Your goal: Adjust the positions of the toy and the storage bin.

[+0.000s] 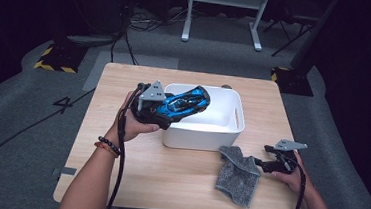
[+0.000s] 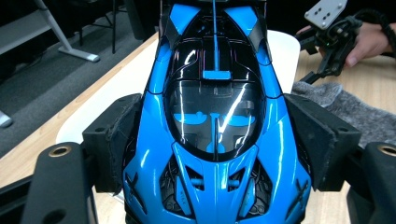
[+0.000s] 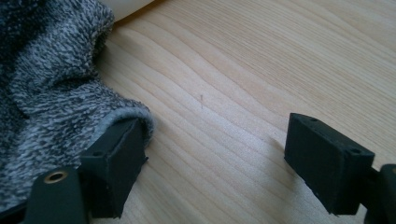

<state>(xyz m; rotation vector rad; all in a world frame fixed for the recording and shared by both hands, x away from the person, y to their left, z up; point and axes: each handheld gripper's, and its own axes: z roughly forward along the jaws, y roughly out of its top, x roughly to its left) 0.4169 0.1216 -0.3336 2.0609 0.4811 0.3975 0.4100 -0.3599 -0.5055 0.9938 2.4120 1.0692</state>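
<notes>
bin: white, near table's far edge | my left gripper is pinching blue toy car over its rim | my right gripper is spreading wide, one pad touching grey cloth near the front right corner

Readable marks: one digit "4", dark, on the grey floor left of the desk. Small moulded lettering on the toy car's nose: too small to read.
</notes>
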